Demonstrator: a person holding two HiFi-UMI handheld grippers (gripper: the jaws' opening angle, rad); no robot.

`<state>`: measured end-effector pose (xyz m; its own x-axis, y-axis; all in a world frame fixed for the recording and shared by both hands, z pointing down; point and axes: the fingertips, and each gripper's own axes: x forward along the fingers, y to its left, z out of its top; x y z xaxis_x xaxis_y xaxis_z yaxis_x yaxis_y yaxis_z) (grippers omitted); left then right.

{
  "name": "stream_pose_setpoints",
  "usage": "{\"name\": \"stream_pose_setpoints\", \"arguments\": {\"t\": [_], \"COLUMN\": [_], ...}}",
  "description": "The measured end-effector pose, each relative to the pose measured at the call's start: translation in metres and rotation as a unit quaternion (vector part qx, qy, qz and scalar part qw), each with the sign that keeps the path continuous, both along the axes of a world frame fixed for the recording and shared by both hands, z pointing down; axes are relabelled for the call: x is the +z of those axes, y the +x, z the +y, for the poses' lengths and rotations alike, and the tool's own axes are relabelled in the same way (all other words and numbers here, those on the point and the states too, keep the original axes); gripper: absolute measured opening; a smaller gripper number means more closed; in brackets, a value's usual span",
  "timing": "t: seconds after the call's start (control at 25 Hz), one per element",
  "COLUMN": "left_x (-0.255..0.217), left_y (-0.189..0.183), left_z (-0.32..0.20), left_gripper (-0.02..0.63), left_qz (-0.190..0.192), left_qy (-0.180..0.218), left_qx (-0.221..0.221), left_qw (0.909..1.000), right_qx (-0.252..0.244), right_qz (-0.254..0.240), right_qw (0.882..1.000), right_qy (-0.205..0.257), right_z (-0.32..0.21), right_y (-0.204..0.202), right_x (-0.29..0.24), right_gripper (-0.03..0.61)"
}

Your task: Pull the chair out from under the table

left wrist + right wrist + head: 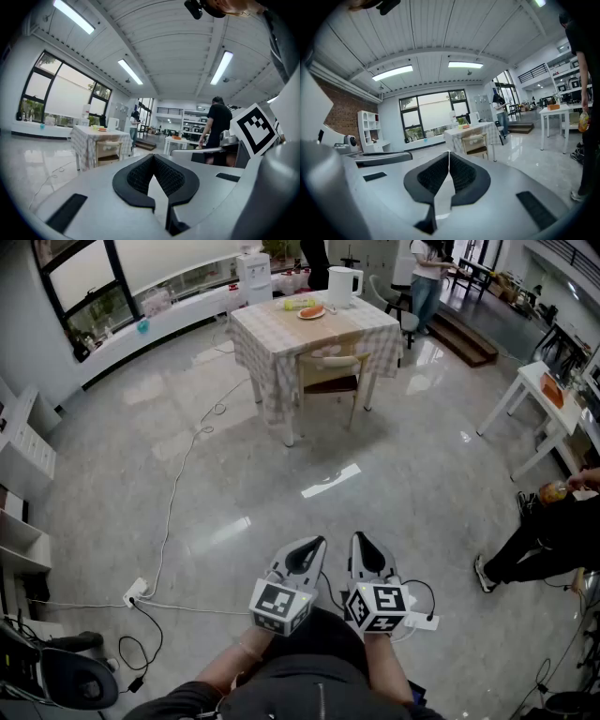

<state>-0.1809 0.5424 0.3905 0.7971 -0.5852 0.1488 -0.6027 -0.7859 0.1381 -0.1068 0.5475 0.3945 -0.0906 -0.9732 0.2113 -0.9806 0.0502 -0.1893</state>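
Both grippers clenched and empty; chair well ahead.

My left gripper (310,551) and right gripper (364,548) have their jaws pressed together, with nothing between them, and they touch nothing. I hold them side by side close to my body, pointing slightly below level toward the table (274,326). The chair (330,372) stands tucked under the table's near side, well apart from both grippers across the grey floor (281,486).
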Motion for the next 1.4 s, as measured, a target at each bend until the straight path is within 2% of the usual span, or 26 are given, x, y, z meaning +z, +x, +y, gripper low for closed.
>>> {"name": "stream_pose_setpoints", "arguments": {"t": [0.52,0.76,1.08,1.4], "left_x": [0.013,0.014,0.012,0.013], "left_y": [0.024,0.043,0.063,0.088], "left_z": [-0.059,-0.113,-0.194,-0.256], "left_gripper": [0.009,0.009,0.009,0.009], "left_qz": [-0.011,-0.018,-0.02,-0.027], "left_qy": [-0.013,-0.016,-0.029,-0.042], "left_qx": [0.009,0.01,0.002,0.022], "left_qw": [0.9998,0.9997,0.9994,0.9985], "right_qx": [0.009,0.02,0.021,0.039], "right_qz": [-0.015,-0.028,-0.031,-0.024], "right_qw": [1.0,0.999,0.999,0.998], "right_qy": [-0.006,-0.011,-0.039,-0.038], "right_z": [-0.055,-0.106,-0.176,-0.248], "right_y": [0.024,0.045,0.067,0.1], "right_x": [0.013,0.02,0.03,0.023], "right_gripper": [0.015,0.015,0.015,0.015]}}
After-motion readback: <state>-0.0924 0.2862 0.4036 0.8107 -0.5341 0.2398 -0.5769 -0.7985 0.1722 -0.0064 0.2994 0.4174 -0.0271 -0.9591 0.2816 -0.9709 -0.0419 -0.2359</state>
